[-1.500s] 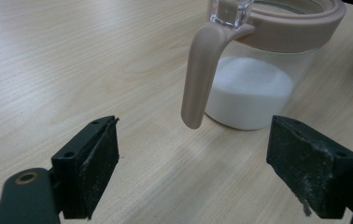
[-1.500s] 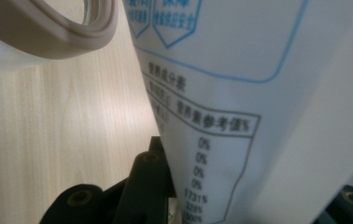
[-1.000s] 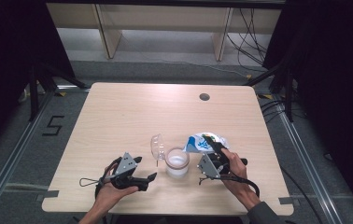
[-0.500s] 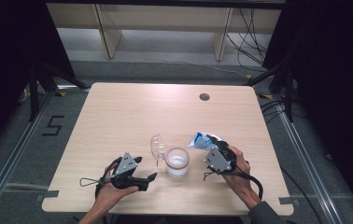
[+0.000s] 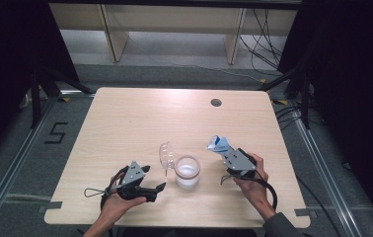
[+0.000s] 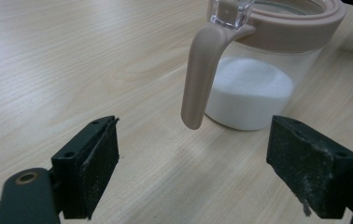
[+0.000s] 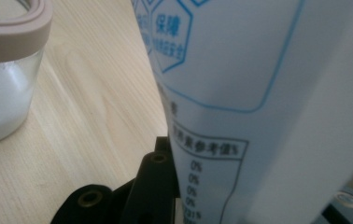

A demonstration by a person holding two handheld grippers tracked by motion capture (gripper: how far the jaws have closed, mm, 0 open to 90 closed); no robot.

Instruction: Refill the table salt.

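Two grippers are working near the front edge of a pale wooden table [image 5: 140, 123]. The right gripper [image 5: 228, 152] is clamping a white and blue bag [image 5: 217, 144], holding it raised above the tabletop to the right of a glass jar [image 5: 187, 171]; in the right gripper view the bag [image 7: 258, 93] is pressing right up against the camera, its printed panel of blue outlines and small percentage figures running down to where the black jaw is pinching it. The jar [image 7: 4, 70] is sitting off to the side there, apart from the bag. White powder [image 6: 247, 91] is lying in the bottom part of the jar, well below its beige rim [image 6: 296, 23]. The jar's clear lid [image 5: 166, 155] is standing swung open on the left side of the jar, hinged at the rim. The left gripper [image 5: 155, 191] is resting low over the table in the person's left hand [image 5: 118, 205], its jaws standing wide apart with nothing between them, pointing toward the jar. In the left gripper view a beige latch [image 6: 200, 79] is hanging down from the rim in front of the glass, just beyond the parted jaws and touching neither one.
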